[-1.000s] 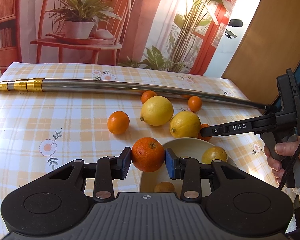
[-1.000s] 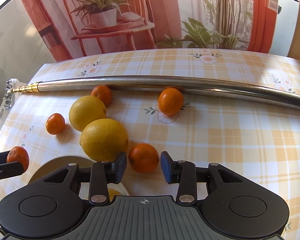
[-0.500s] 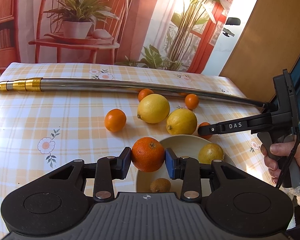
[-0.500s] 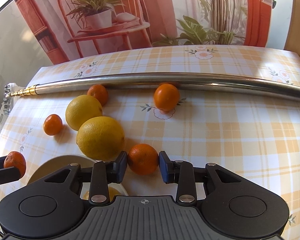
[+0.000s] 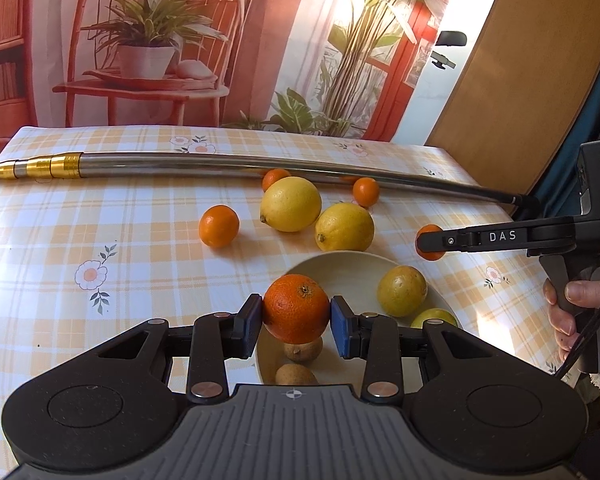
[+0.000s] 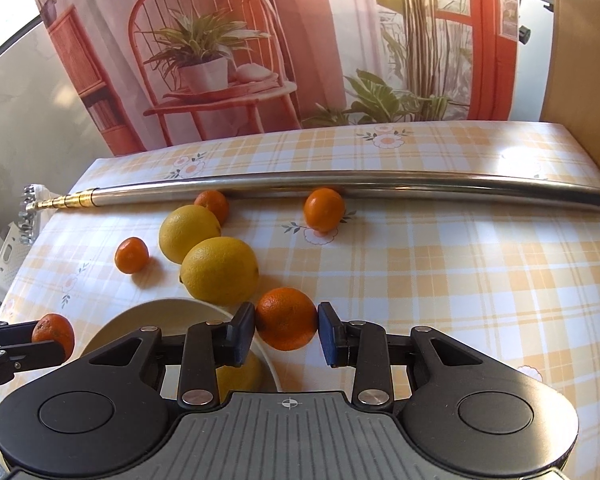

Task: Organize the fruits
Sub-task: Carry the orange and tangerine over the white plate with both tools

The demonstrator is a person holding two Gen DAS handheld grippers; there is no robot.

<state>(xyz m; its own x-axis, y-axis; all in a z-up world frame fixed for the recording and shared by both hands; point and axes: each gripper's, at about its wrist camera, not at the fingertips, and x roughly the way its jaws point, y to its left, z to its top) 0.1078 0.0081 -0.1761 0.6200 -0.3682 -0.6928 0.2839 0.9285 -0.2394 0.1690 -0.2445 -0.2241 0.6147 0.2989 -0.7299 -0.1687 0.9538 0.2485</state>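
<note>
My left gripper [image 5: 296, 316] is shut on a large orange [image 5: 296, 304] and holds it over the left rim of the cream bowl [image 5: 340, 260]. The bowl holds two yellow-green fruits [image 5: 402, 290] and two brown kiwis [image 5: 302, 349]. My right gripper [image 6: 287, 326] is shut on a small orange [image 6: 286, 312] just beside the bowl [image 6: 160, 310]; the left wrist view shows this small orange [image 5: 426, 232] to the right of the bowl. Two lemons [image 5: 290, 204] [image 5: 344, 226] lie on the cloth behind the bowl.
Three small oranges [image 5: 219, 226] [image 5: 275, 178] [image 5: 366, 191] lie loose on the checked tablecloth [image 5: 100, 220]. A long metal pole [image 5: 220, 162] with a gold tip stretches across the table behind the fruit. A hand [image 5: 572, 304] grips the right tool's handle. A printed backdrop hangs behind.
My right gripper has shut on the small orange that sat between its open fingers and carries it beside the bowl. My left gripper, still holding the large orange, has drawn back over the bowl.
</note>
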